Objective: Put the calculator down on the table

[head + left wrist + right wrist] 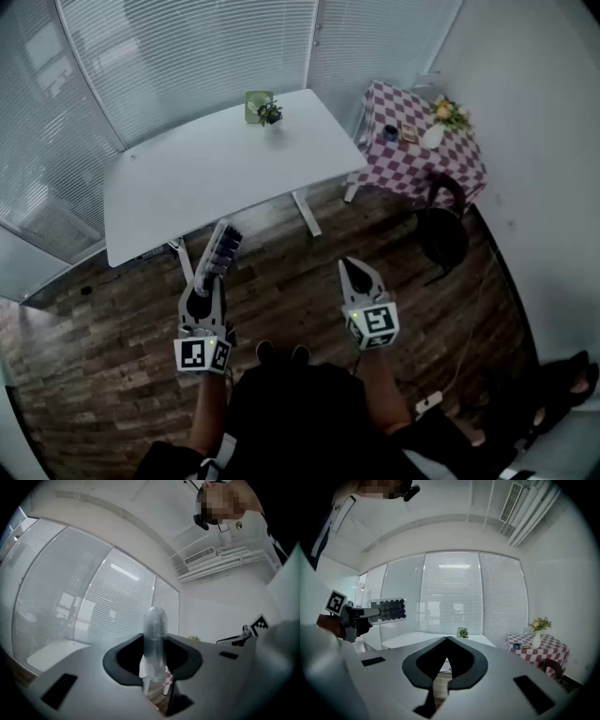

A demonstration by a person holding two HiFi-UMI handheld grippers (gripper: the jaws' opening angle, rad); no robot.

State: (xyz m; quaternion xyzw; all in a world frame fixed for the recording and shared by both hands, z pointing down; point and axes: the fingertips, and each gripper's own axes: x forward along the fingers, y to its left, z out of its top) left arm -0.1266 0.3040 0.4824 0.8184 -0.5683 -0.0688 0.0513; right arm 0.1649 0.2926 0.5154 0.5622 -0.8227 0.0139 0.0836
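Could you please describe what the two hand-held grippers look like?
Both the left hand-held gripper and right hand-held gripper have grey tapered jaws with black inner recesses; each carries a white cube printed with black square markers. The person wears dark clothing.

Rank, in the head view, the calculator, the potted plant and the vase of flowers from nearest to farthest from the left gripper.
1. Calculator, held by the left gripper.
2. Potted plant, on the white table ahead.
3. Vase of flowers, on the checked table, far right.
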